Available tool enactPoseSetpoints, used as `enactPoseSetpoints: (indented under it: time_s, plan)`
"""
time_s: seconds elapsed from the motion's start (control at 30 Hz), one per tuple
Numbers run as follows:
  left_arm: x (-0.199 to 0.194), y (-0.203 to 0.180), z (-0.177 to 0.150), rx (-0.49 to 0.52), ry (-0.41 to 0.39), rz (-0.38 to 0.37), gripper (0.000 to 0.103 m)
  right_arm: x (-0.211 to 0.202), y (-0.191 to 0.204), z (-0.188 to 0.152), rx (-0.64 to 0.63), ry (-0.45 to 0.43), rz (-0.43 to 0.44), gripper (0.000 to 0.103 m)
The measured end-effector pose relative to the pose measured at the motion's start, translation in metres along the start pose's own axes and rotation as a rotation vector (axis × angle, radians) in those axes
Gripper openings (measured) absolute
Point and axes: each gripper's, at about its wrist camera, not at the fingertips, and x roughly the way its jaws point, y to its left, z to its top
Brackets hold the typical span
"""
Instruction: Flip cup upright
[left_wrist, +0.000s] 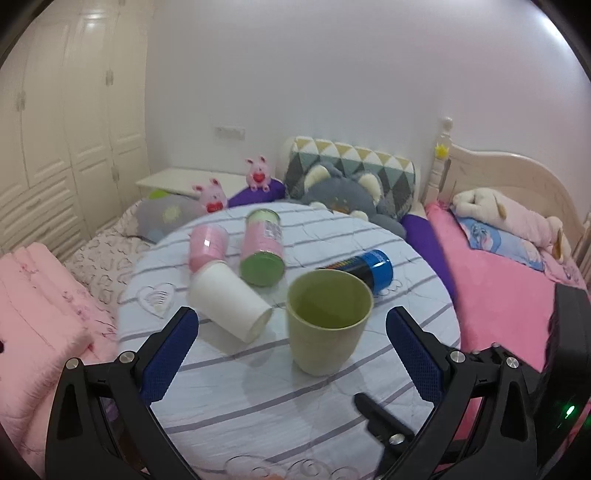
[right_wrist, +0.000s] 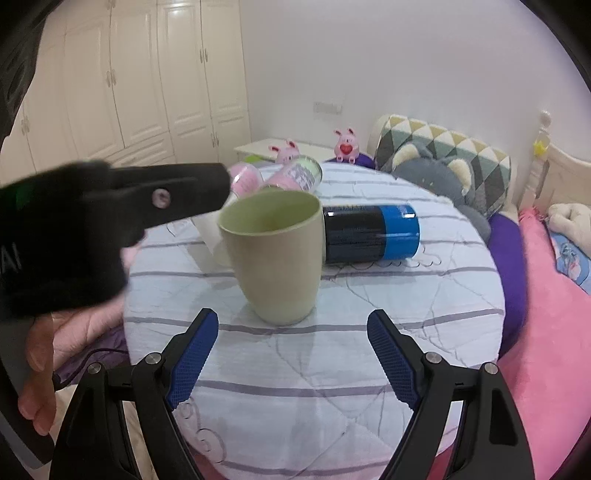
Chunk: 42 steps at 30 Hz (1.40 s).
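Note:
A pale green cup (left_wrist: 327, 325) stands upright, mouth up, on the round table (left_wrist: 236, 402) covered with a striped quilt. It also shows in the right wrist view (right_wrist: 275, 254). My left gripper (left_wrist: 291, 325) is open, its blue pads either side of the cup but a little short of it, touching nothing. My right gripper (right_wrist: 293, 325) is open and empty, just in front of the cup's base. The left gripper's black body (right_wrist: 110, 221) crosses the left of the right wrist view.
A white cup (left_wrist: 229, 302) lies on its side left of the green cup. A pink cup (left_wrist: 207, 245), a pink-and-green can (left_wrist: 263, 254) and a blue-and-black can (right_wrist: 369, 234) lie behind. Beds with pink bedding, pillows and plush toys surround the table.

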Motion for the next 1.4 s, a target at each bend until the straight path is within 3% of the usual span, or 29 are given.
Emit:
enactPoseSetpoints:
  time_s: [0.33,0.53,0.67,0.93,1.4]
  plan:
    - [-0.034,0.034,-0.006,-0.004,-0.044,0.040,0.103,-0.032,0.013,0.013,0.036,-0.117,-0.046,0.084]
    - [-0.057,0.045,-0.008,-0.014,-0.163,0.099,0.103,-0.040,0.026,0.021,0.012,-0.200,-0.096,0.084]
    - [-0.062,0.047,-0.007,-0.008,-0.176,0.103,0.103,-0.046,0.029,0.022,0.035,-0.273,-0.070,0.084]
    - [-0.061,0.047,-0.008,-0.009,-0.161,0.098,0.103,-0.047,0.025,0.026,0.053,-0.305,-0.069,0.084]
    - [-0.057,0.044,-0.011,-0.006,-0.157,0.112,0.103,-0.040,0.021,0.026,0.057,-0.283,-0.056,0.084]
